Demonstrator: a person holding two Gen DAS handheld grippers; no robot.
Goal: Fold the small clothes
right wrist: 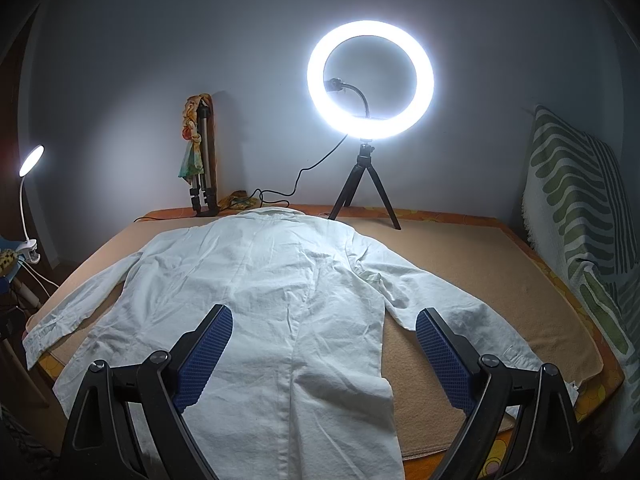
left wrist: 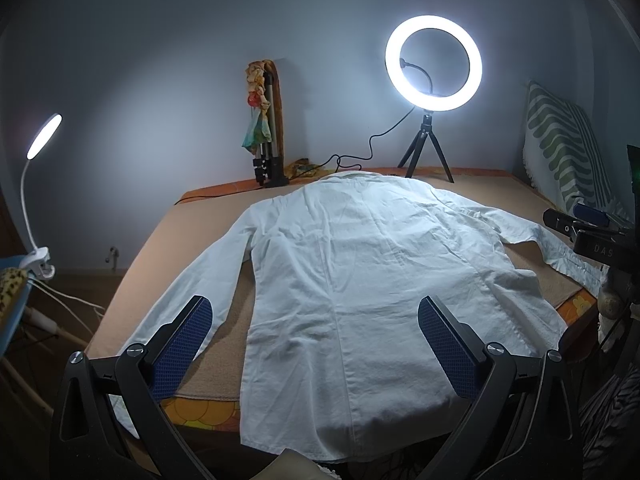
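Beige bed [left wrist: 132,280] holds white shirt [left wrist: 360,280] beneath both spread claws [left wrist: 316,344].

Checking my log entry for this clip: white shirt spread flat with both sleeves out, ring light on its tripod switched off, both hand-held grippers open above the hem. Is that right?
Not quite: the ring light is switched on, glowing brightly in the right wrist view. The rest stands: the white shirt lies spread flat with both sleeves out, and the left hand-held gripper and right hand-held gripper are both open above the hem.
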